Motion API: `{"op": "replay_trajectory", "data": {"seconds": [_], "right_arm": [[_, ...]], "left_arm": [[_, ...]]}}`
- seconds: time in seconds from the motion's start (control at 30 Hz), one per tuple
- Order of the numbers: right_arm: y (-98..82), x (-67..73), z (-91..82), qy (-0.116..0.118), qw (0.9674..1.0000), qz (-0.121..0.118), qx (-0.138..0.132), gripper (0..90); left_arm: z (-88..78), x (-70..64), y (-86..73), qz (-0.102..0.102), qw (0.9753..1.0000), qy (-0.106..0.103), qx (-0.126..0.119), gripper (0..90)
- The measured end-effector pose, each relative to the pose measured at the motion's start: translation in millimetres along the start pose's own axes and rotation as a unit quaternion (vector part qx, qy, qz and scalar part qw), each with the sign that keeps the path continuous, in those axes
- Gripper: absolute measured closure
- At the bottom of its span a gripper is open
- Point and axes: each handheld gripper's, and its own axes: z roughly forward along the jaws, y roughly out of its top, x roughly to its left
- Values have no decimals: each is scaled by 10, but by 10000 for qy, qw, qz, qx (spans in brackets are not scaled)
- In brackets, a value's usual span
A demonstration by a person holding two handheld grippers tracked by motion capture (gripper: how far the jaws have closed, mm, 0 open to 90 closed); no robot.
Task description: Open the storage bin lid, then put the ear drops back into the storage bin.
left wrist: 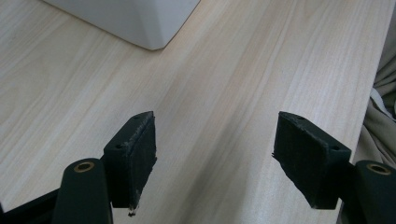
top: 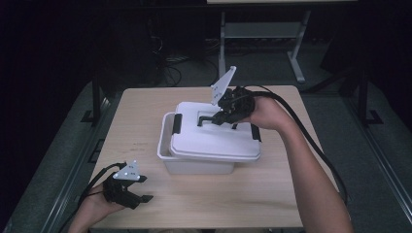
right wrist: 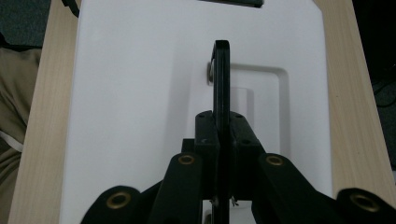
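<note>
The right claw [right wrist: 221, 140] clamps the lid's black handle [right wrist: 221, 79], seen edge-on in its own view; at seven o'clock on the tabletop [top: 272, 189], the left claw [left wrist: 215, 158] gapes empty.

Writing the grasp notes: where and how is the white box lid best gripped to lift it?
Grip the black handle in the middle of the lid, coming from above. It stands upright as a thin bar over its recess, narrow enough to pinch, and the right claw is already shut on it that way. The lid's flat faces give no comparable hold.
</note>
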Motion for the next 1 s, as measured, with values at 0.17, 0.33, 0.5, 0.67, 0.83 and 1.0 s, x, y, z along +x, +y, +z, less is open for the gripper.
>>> {"op": "replay_trajectory", "data": {"seconds": [0.17, 0.33, 0.5, 0.67, 0.83, 1.0], "right_arm": [[28, -21, 57, 31, 10000, -3, 4, 840], [34, -41, 106, 78, 10000, 23, 4, 839], [55, -59, 167, 108, 9999, -7, 62, 840], [139, -72, 200, 132, 9998, -82, 88, 840], [187, -94, 230, 142, 9998, -89, 105, 839], [242, -111, 288, 155, 9997, -112, 124, 839]], "left_arm": [[5, 7, -5, 20, 10000, -1, 23, 293], [1, 7, -9, 2, 10000, -15, -3, 293], [8, 11, -9, 7, 10000, -42, 15, 294], [-3, 10, -9, -2, 10000, -47, -15, 294], [-9, 15, -18, -16, 10000, -53, -32, 295], [-5, 21, -24, -18, 10000, -63, -22, 296]]}}
